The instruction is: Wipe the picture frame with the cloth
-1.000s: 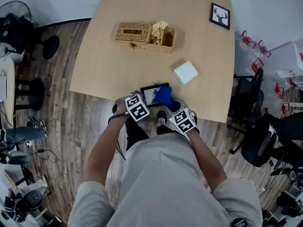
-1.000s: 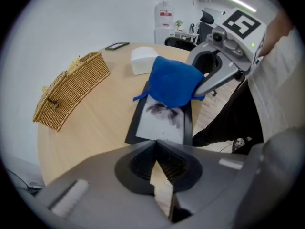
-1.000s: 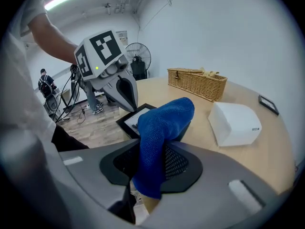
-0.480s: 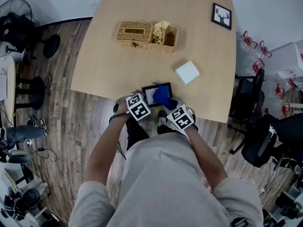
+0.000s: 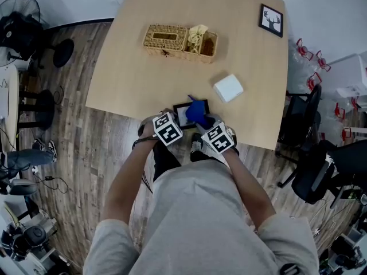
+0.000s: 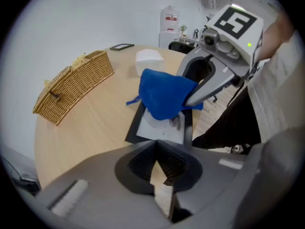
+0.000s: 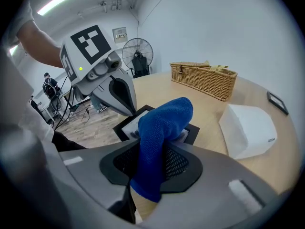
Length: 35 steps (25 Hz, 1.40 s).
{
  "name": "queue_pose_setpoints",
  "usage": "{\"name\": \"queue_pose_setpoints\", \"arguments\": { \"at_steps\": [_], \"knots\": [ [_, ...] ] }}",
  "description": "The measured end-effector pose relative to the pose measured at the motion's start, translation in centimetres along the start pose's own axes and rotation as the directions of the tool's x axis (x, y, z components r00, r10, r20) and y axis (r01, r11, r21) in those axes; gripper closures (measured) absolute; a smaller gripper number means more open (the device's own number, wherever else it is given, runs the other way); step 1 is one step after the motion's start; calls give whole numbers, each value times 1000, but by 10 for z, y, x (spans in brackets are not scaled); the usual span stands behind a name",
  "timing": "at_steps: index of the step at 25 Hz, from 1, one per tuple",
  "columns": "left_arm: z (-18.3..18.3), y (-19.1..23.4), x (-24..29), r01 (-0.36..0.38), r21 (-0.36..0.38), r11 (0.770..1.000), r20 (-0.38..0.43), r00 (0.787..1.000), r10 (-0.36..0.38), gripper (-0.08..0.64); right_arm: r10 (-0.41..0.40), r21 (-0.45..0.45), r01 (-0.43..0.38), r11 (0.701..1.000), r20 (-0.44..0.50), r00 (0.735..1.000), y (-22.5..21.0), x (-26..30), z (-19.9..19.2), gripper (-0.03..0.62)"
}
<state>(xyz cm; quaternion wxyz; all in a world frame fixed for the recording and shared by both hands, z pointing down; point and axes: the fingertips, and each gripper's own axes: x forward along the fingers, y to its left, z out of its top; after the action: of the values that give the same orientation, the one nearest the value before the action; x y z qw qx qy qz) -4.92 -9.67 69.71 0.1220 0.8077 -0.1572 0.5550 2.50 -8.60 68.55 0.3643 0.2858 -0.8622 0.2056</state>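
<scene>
A black picture frame point(image 5: 182, 115) with a white print lies flat at the table's near edge. My left gripper point(image 5: 174, 121) is shut on its near left edge; in the left gripper view the frame point(image 6: 157, 128) runs right into the closed jaws of the left gripper point(image 6: 156, 145). My right gripper point(image 5: 205, 123) is shut on a blue cloth point(image 5: 198, 112), which presses on the frame's right part. The cloth point(image 7: 162, 128) rises bunched from between the jaws of the right gripper point(image 7: 155, 149) and hides part of the frame point(image 7: 125, 126).
A white box point(image 5: 228, 87) sits just beyond the frame to the right. A wicker basket point(image 5: 180, 40) stands mid-table. A second small framed picture point(image 5: 270, 20) lies at the far right corner. Office chairs point(image 5: 307, 148) stand right of the table.
The right gripper and blue cloth have slid a little left and away over the frame. The left gripper has stayed on the frame's edge.
</scene>
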Motion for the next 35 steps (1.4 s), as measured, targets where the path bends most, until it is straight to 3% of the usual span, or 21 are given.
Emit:
{"name": "queue_pose_setpoints", "arguments": {
  "at_steps": [35],
  "knots": [
    [5,1,-3,12,-81,997,38,999,-9,508,-59,-62,57,996,-24,998,-42,29,49,486]
  ]
}}
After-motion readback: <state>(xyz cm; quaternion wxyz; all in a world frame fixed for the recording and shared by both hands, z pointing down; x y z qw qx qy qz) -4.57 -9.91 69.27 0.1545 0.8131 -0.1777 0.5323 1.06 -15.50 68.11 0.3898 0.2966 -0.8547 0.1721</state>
